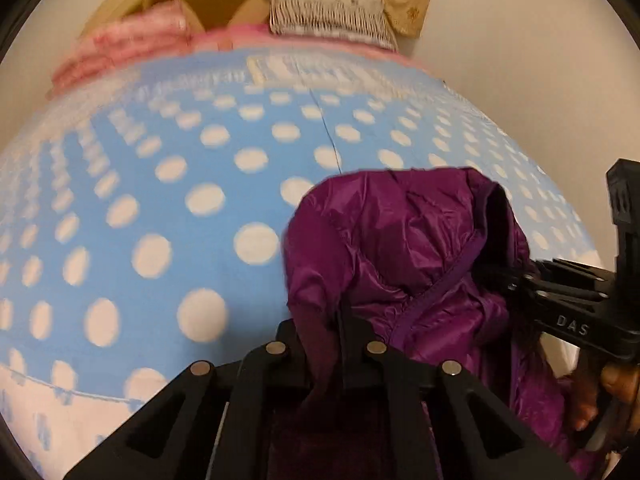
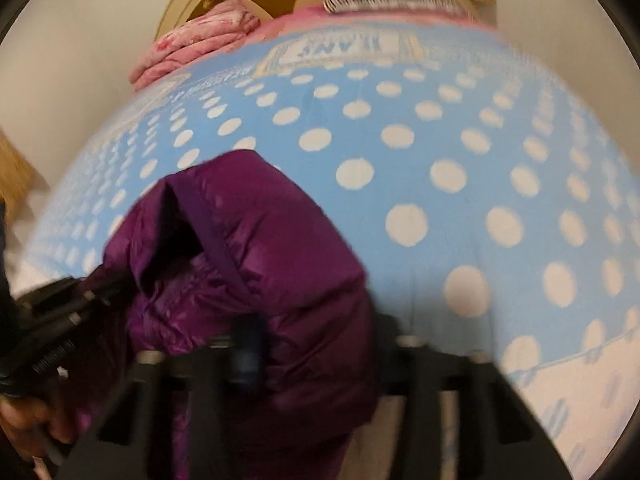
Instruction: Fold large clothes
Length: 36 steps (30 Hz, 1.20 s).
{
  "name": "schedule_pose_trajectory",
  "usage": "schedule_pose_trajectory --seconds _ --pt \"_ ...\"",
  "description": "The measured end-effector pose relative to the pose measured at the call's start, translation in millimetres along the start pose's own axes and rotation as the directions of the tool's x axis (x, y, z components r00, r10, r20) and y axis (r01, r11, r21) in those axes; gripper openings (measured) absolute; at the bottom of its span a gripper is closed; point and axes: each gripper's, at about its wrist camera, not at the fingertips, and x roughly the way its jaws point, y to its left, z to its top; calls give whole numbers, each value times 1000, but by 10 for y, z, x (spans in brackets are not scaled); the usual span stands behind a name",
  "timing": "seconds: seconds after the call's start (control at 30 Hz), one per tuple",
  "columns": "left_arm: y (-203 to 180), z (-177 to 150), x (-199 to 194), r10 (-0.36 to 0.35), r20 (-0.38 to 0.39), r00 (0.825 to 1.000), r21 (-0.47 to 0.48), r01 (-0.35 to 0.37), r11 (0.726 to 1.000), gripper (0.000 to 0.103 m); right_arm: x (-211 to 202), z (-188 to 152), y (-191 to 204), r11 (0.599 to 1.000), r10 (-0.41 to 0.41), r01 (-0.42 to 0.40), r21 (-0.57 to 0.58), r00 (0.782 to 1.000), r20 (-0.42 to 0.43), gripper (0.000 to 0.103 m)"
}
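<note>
Broadly, the folding looks barely under way: the shiny purple quilted puffer jacket [image 1: 400,248] is bunched in a loose heap rather than laid flat, filling the lower centre and right of the left wrist view and the lower left of the right wrist view. Spreading, folding the sleeves in and doubling the body all seem left to do. It hangs over the broad blue bedspread with white polka dots [image 1: 168,200], which fills most of both views. Beyond it, at the top of the frames, lie a folded pink quilt [image 2: 200,46], a grey striped cloth [image 1: 328,16] and a plain pale wall. The left gripper [image 1: 340,344] is clamped on a fold of the jacket; the right gripper [image 2: 244,344] pinches another bunch, blurred.
</note>
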Motion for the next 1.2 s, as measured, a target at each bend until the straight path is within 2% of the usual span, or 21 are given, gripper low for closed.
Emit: schedule_pose_trajectory --seconds 0.13,0.27,0.47,0.77,1.03,1.2 --pt "77 2 -281 -25 54 998 -16 26 1000 4 -311 -63 25 997 -42 47 -57 995 87 19" --pt "6 -40 -647 -47 104 993 33 44 998 3 -623 -156 36 997 -42 52 -64 988 146 18" --pt "-141 -168 -1191 -69 178 982 82 55 995 3 -1134 -336 264 984 -57 94 -153 972 229 18" --pt "-361 -612 -1765 -103 254 962 179 58 982 3 -1648 -880 461 958 -71 153 -242 946 317 18" --pt "-480 -1170 -2067 -125 275 953 245 56 968 3 -1818 -1477 522 932 -69 175 -317 945 319 18" --pt "-510 -1495 -2079 -110 265 958 263 38 964 4 -1822 -1719 501 930 -77 177 -323 951 298 18"
